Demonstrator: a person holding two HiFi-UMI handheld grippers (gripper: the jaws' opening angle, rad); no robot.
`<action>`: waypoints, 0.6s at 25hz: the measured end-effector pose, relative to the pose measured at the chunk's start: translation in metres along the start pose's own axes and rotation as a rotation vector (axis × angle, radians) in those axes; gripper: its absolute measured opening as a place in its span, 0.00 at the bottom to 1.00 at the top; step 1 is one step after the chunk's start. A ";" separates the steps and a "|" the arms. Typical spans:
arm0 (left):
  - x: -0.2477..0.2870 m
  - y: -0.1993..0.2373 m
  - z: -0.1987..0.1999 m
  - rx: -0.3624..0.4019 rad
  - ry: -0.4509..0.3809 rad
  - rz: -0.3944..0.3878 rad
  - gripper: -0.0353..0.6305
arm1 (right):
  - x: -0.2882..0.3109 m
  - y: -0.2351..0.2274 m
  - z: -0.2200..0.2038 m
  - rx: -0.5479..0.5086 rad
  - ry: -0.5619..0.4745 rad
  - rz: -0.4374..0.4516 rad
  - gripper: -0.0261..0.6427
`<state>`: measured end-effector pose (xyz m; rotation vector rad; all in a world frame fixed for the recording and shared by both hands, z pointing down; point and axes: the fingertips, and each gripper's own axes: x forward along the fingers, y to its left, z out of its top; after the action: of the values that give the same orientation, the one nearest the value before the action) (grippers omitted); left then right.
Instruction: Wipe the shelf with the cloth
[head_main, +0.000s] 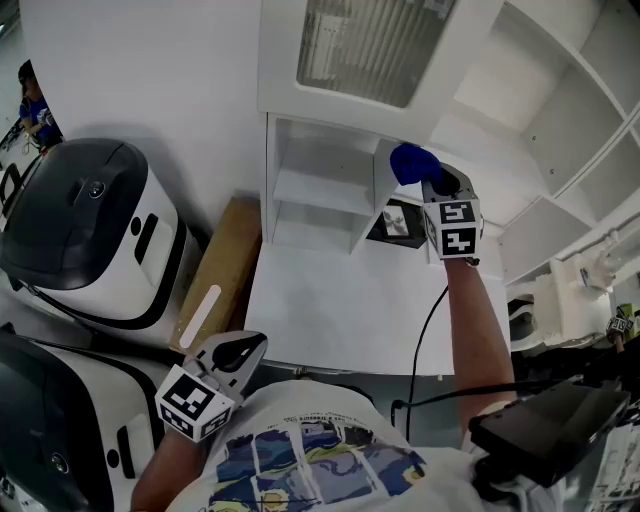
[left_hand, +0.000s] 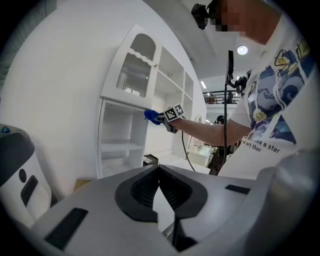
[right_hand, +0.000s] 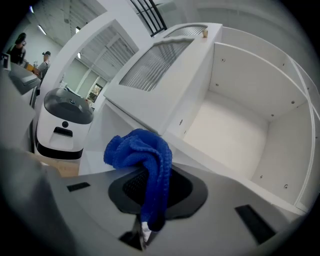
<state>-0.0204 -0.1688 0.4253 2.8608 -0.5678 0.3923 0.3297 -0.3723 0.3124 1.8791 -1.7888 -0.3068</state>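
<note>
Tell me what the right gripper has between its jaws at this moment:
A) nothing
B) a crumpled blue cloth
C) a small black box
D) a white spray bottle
B: the right gripper view shows the crumpled blue cloth pinched in the right gripper, bunched above the jaws, with the open white shelf unit just beyond it.
</note>
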 end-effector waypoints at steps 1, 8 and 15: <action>-0.002 0.000 0.000 0.001 0.000 0.000 0.07 | -0.002 -0.002 0.003 0.007 -0.005 -0.009 0.14; -0.013 0.003 -0.002 0.003 -0.010 0.002 0.07 | -0.005 -0.004 0.011 0.000 -0.003 -0.036 0.14; -0.028 0.007 -0.005 -0.004 -0.023 0.014 0.07 | -0.004 0.005 0.022 0.021 -0.005 -0.036 0.14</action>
<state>-0.0495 -0.1638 0.4225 2.8622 -0.5926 0.3601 0.3139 -0.3734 0.2960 1.9276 -1.7695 -0.3069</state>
